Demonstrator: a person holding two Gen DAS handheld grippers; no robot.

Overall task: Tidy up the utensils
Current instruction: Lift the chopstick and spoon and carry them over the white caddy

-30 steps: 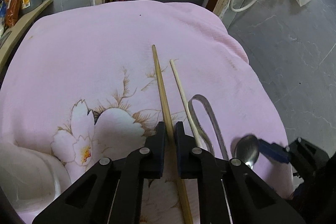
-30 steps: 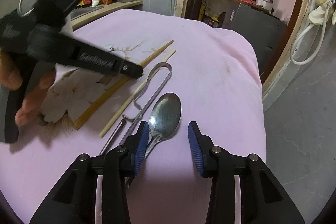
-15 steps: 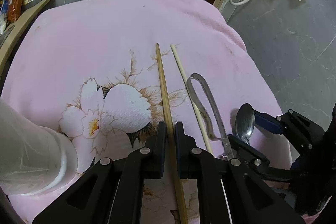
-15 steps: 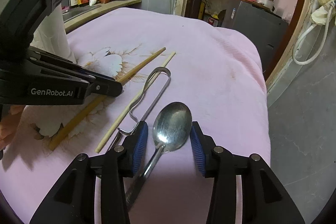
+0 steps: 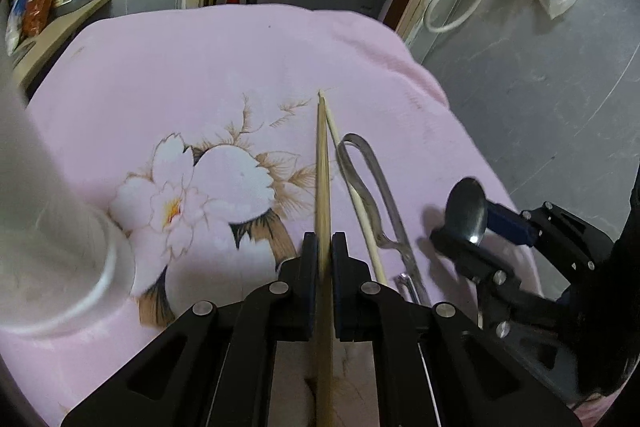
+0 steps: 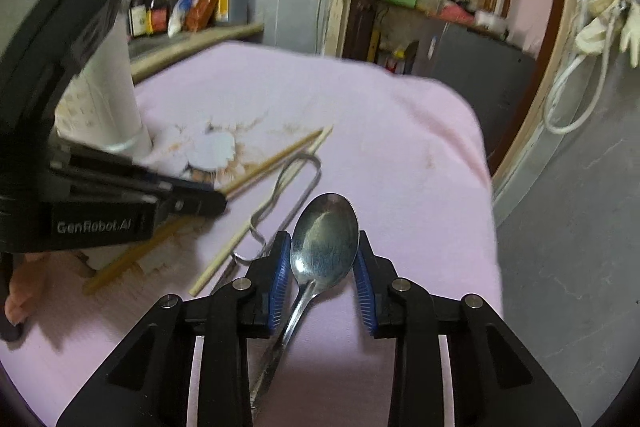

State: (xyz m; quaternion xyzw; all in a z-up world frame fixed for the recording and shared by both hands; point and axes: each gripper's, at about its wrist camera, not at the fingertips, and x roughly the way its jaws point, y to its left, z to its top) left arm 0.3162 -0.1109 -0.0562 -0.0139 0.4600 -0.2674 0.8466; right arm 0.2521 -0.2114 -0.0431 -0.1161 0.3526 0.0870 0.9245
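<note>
On the pink cloth (image 5: 168,67) lie two chopsticks, a darker one (image 5: 323,163) and a paler one (image 5: 352,187). There is one spoon (image 6: 325,239), one bent metal wire tool (image 5: 372,171), and one white cup (image 5: 52,227) near the cloth's left edge. Two grippers show: left (image 5: 324,255), right (image 6: 322,267).

We read one marking: "GenRobot.AI", white lettering on the black side of the left gripper (image 6: 196,203), seen from the right wrist view. Labels on the shelf bottles (image 6: 158,13) are too blurred for us to read.
</note>
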